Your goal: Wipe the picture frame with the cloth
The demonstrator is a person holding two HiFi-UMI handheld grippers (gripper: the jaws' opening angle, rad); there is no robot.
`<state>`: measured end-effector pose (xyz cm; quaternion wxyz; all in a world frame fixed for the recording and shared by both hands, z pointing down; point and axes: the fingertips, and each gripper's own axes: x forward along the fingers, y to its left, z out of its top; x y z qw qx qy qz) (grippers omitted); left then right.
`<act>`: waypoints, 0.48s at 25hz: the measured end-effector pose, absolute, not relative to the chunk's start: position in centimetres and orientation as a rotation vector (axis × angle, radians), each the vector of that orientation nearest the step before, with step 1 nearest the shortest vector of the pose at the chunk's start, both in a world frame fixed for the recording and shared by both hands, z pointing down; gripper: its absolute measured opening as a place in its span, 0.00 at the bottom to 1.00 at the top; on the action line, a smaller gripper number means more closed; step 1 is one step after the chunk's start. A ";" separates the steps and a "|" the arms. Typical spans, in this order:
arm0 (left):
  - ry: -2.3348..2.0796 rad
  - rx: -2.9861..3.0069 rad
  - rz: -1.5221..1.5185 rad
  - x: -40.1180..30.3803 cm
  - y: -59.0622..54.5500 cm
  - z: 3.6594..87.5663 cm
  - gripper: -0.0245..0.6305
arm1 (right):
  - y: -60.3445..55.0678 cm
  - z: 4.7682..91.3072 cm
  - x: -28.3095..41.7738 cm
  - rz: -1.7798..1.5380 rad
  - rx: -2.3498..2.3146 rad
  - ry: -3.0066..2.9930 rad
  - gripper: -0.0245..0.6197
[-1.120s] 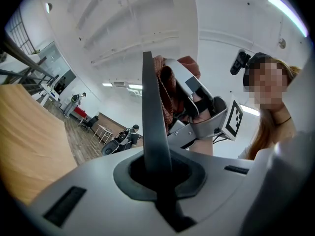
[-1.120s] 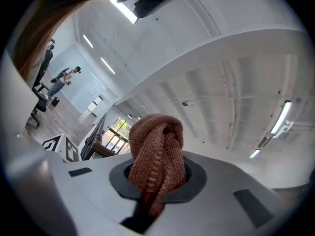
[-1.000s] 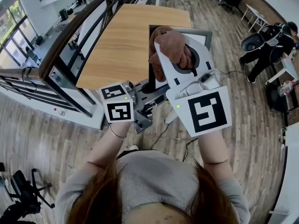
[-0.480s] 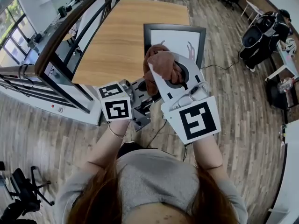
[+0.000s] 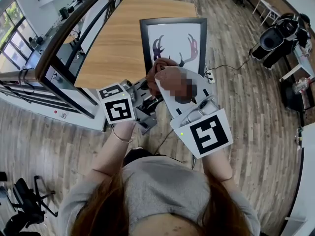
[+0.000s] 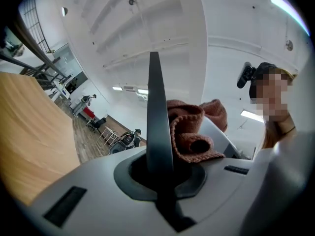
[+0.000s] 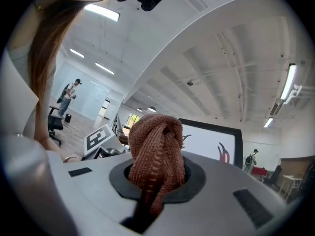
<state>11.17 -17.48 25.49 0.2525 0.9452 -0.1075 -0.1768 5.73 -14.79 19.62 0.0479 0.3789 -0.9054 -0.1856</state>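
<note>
Cloth (image 5: pixel 158 69) sliding down picture frame (image 5: pixel 172 36) at top middle, deer drawing (image 5: pixel 173 47) now showing; right hand-held gripper (image 5: pixel 165 77) squeezing cloth near bottom edge; left hand-held gripper (image 5: pixel 141 92) pinching frame's edge. Wipe stroke likely ending.

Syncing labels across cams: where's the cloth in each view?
Head view: cloth at centre, in front of the lower edge of the picture frame.
Left gripper view: cloth right of centre, beside the picture frame seen edge-on.
Right gripper view: cloth at centre, held by the right gripper.
Shared landmark: the picture frame, right of the cloth here.
</note>
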 end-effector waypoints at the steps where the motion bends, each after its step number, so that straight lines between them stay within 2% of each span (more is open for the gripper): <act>1: -0.298 2.570 -0.486 11.0 -17.6 25.5 0.07 | -14.6 19.8 5.7 -0.537 1.152 -2.784 0.11; 12: -0.336 2.563 -0.506 10.4 -17.8 25.0 0.07 | -12.1 20.3 6.1 -0.386 1.147 -2.870 0.11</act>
